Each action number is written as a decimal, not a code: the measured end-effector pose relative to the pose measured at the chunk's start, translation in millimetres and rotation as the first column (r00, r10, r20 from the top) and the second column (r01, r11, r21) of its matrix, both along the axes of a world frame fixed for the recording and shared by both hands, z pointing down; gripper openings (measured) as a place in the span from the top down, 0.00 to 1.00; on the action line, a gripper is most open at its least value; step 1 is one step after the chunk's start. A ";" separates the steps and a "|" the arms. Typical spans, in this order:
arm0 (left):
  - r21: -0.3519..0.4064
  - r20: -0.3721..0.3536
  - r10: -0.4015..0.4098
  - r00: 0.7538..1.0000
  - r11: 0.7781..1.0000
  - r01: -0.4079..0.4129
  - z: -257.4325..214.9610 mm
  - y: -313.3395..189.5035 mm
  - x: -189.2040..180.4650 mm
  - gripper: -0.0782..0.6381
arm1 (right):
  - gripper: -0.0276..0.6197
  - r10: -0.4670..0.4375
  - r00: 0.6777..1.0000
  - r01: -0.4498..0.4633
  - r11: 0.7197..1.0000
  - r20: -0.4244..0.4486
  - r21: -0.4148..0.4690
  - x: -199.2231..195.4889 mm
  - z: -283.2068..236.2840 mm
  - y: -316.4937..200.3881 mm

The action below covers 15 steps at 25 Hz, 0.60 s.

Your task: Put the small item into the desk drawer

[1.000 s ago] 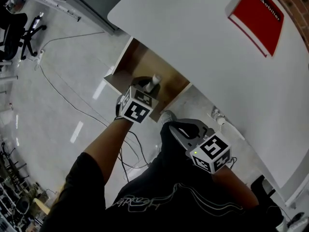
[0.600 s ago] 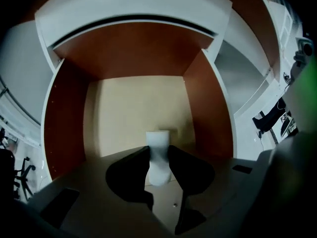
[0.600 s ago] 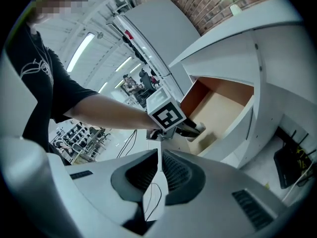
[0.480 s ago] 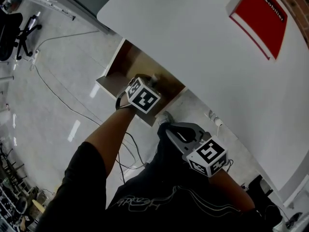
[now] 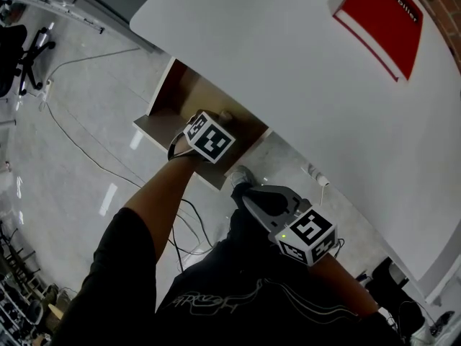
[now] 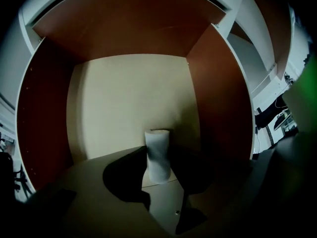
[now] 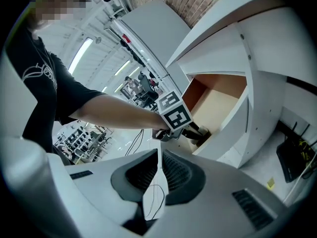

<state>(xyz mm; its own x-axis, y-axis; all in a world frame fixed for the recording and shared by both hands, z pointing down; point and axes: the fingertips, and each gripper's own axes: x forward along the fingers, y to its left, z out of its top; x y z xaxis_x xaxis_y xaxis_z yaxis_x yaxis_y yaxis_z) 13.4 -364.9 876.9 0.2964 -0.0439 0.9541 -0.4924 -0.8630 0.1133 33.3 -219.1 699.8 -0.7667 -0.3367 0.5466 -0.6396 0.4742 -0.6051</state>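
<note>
A small white cylinder (image 6: 157,155) stands upright on the pale floor of the open desk drawer (image 6: 124,103). It sits between the dark jaws of my left gripper (image 6: 158,175), which hug its sides and are opening slightly. In the head view the left gripper (image 5: 223,119) reaches into the drawer (image 5: 155,125) under the white desk top (image 5: 288,49), and its marker cube hides most of the item. My right gripper (image 5: 243,192) hangs lower, near the person's lap, with nothing in it. In its own view the right gripper (image 7: 158,155) has its jaws pressed together.
A red and white box (image 5: 378,20) lies on the desk at the far right. Brown side walls (image 6: 218,98) close the drawer in left and right. Cables (image 5: 86,143) trail over the grey floor, and an office chair (image 5: 21,49) stands at the far left.
The left gripper has gone deeper into the drawer with the white cylinder and lower toward its floor. The right gripper has stayed by the lap.
</note>
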 end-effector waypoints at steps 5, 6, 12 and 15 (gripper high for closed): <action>0.005 -0.027 -0.032 0.999 0.999 0.032 -4.6 -5.0 1.5 0.58 | 0.87 0.015 1.000 -0.015 1.000 0.005 0.016 4.2 1.0 2.2; 0.005 -0.038 -0.045 0.998 0.999 0.045 -7.5 -6.1 2.2 0.56 | 0.87 0.023 1.000 -0.023 1.000 0.007 0.019 5.2 1.3 2.1; 0.021 -0.104 -0.135 0.985 0.990 0.138 -50.0 -2.3 -5.2 0.51 | 0.87 0.036 0.999 -0.036 0.998 -0.012 0.052 6.4 -16.3 6.4; -0.019 -0.174 -0.165 0.971 0.986 0.165 -89.0 13.7 -3.7 0.51 | 0.87 0.043 0.999 -0.044 0.995 0.008 0.086 7.5 -41.9 8.7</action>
<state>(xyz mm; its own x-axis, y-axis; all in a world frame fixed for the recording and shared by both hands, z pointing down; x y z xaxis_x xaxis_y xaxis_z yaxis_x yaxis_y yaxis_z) 9.7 -351.2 787.9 0.4471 -0.1017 0.8887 -0.6002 -0.7708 0.2138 40.8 -210.5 657.9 -0.7537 -0.4152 0.5095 -0.6570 0.4965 -0.5673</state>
